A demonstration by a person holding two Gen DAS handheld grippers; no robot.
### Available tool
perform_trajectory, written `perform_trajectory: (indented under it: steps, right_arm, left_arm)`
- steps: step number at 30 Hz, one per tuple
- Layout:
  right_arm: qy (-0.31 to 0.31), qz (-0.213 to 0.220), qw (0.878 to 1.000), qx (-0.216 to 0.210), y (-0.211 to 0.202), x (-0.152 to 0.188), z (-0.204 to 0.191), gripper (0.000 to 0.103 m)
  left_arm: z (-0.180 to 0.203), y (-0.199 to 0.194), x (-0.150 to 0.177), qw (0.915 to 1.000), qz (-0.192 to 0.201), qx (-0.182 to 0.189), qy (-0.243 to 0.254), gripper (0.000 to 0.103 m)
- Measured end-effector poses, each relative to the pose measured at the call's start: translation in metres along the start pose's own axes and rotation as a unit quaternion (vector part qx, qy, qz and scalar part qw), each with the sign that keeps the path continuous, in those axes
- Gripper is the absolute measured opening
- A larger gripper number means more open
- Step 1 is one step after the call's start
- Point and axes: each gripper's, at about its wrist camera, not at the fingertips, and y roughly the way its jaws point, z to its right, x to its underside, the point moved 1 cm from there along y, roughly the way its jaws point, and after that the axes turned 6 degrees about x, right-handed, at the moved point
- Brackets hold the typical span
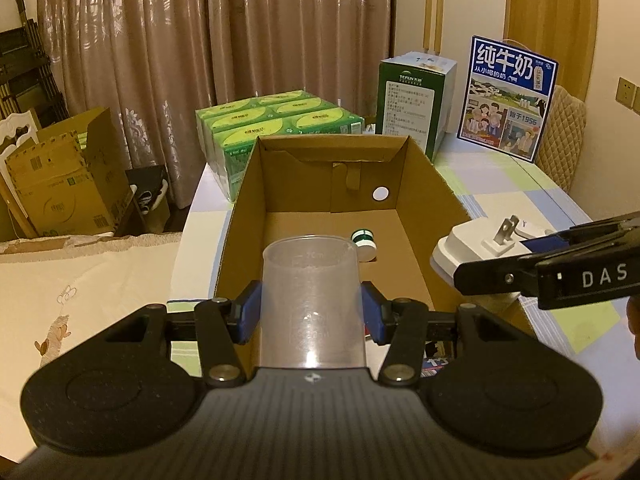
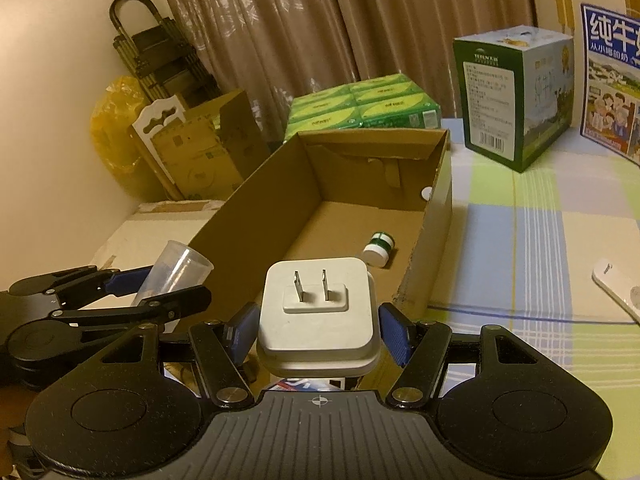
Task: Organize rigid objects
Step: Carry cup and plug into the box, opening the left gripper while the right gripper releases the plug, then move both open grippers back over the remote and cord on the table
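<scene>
The left gripper (image 1: 311,314) pinches a light, slippery plastic cup (image 1: 311,300) by its sides over the cardboard box (image 1: 240,216), while the right gripper (image 2: 318,334) clamps a rigid, denser charger (image 2: 318,312) by its flanks.

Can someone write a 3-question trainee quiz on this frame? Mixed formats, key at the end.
1. True or false: the left gripper is shut on the clear cup.
2. What does the right gripper hold? A) a remote B) a white charger C) a tissue pack
3. Fill in: the only thing lying inside the cardboard box is a small white ____ with a green cap.

Key
1. True; its blue pads press on both sides of the cup.
2. B, the charger, prongs facing away from the camera.
3. Bottle, near the box's right wall.
</scene>
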Motion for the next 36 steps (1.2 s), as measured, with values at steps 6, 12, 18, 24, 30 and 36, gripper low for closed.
perform_trajectory:
  steps: [6,12,18,24,30,36]
  right_arm:
    - [0.000,0.001,1.000,-0.003,0.000,-0.001,-0.001,0.062]
    - [-0.003,-0.001,1.000,-0.006,-0.001,0.000,-0.003,0.062]
    - [-0.003,0.000,1.000,-0.016,-0.001,0.000,-0.006,0.062]
    - [0.007,0.024,1.000,-0.020,-0.016,-0.001,-0.003,0.072]
    - [0.015,0.024,1.000,-0.010,-0.040,0.008,0.004,0.073]
    - [0.023,0.030,0.999,0.004,-0.072,0.019,0.013,0.074]
  left_arm:
    - [-0.001,0.003,-0.001,1.0000,0.006,-0.004,-0.001,0.051]
    - [-0.005,-0.009,0.001,0.9998,0.016,-0.014,-0.006,0.051]
    - [-0.007,-0.021,0.004,0.9996,0.020,-0.017,-0.013,0.051]
    - [-0.006,-0.034,0.010,0.9992,0.025,-0.019,-0.025,0.051]
    - [0.007,-0.048,0.013,0.9993,0.028,-0.015,-0.022,0.051]
    - [0.029,-0.069,0.013,0.9992,0.035,-0.009,-0.017,0.051]
